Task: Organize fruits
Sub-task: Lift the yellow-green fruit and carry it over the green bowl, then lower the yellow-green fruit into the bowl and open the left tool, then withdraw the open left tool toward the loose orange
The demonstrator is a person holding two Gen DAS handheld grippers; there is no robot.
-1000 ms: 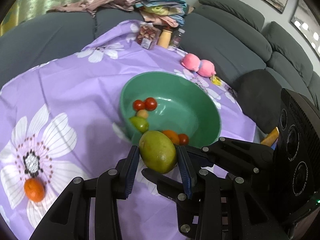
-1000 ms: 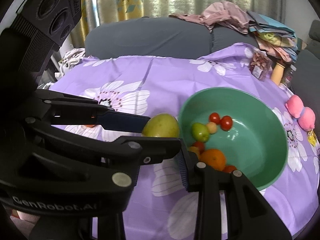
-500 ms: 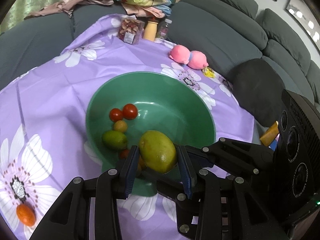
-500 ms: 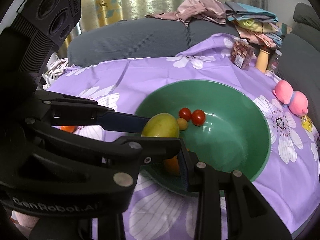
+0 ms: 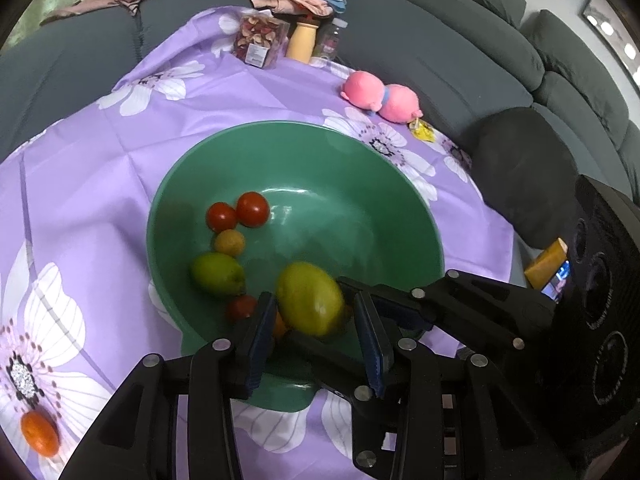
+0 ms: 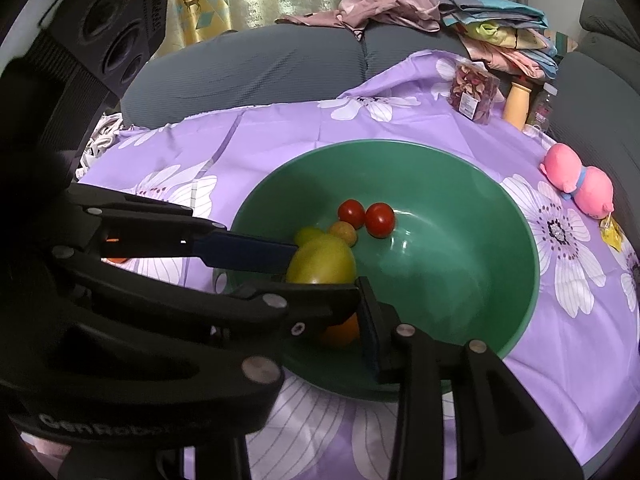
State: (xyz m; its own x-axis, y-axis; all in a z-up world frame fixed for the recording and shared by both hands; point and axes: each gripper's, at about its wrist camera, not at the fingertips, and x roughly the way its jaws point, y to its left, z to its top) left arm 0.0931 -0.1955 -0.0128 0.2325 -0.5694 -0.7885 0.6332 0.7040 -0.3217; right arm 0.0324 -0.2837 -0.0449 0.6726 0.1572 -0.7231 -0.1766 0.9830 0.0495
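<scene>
A yellow-green mango (image 5: pixel 310 304) hangs just above the near inner side of the green bowl (image 5: pixel 280 128). My left gripper (image 5: pixel 314 328) is shut on it, with a blue pad on either side. My right gripper (image 6: pixel 324 312) reaches across from the right, its black fingers (image 5: pixel 400 292) before and behind the mango (image 6: pixel 320 260). Its jaws are opening with the mango between them; its one visible pad (image 6: pixel 368 320) stands just beside the fruit. In the bowl (image 6: pixel 400 144) lie two red tomatoes (image 5: pixel 252 210), a small yellow fruit (image 5: pixel 229 242), a green fruit (image 5: pixel 218 274) and an orange (image 6: pixel 340 332).
A loose orange (image 5: pixel 39 434) lies on the purple flowered cloth (image 5: pixel 100 180) at the near left. A pink plush toy (image 5: pixel 380 96), a snack packet (image 5: pixel 260 42) and a bottle (image 5: pixel 304 40) stand beyond the bowl. A grey sofa with piled clothes (image 6: pixel 500 36) wraps around the table.
Both grippers carried the mango from beside the bowl's near rim to over its inside. The mango has sunk slightly between the pads and looks blurred now.
</scene>
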